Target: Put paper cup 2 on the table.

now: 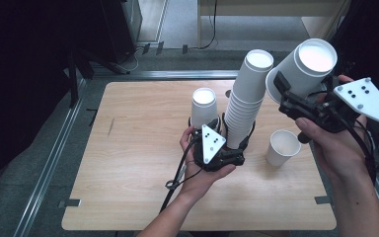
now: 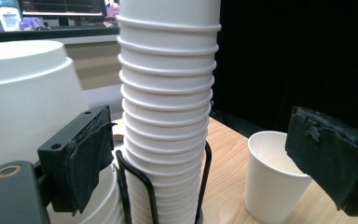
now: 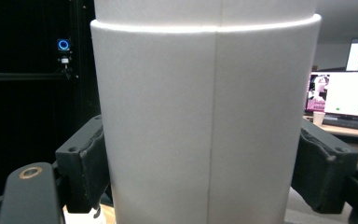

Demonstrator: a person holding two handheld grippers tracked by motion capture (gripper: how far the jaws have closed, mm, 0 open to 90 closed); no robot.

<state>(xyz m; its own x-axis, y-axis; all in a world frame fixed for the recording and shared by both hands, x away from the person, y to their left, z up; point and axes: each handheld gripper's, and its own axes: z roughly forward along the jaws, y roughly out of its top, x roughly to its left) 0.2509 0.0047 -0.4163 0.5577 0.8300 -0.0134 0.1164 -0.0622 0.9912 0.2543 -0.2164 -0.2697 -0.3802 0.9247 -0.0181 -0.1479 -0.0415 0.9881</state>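
Your right gripper (image 1: 281,94) is clenched on a paper cup (image 1: 303,66), held upside down above the table's (image 1: 128,148) right side. It's light and crushes easily, so squeeze its side gently. Your left gripper (image 1: 224,129) stands released around the cup stack (image 1: 246,98).

Nothing here is showing writing that can be read. The paper cups (image 1: 247,98) are standing plain white, with no print or brand on their sides. Behind the stack, the monitor (image 2: 58,8) is glowing with a dark screen and thin lines, too small to make out. The other monitor (image 3: 349,93), seen beside the held cup (image 3: 205,121), is showing a pale page and a coloured picture, all blurred. To the cup's other side, a small blue ring light (image 3: 63,45) is shining, without any lettering.
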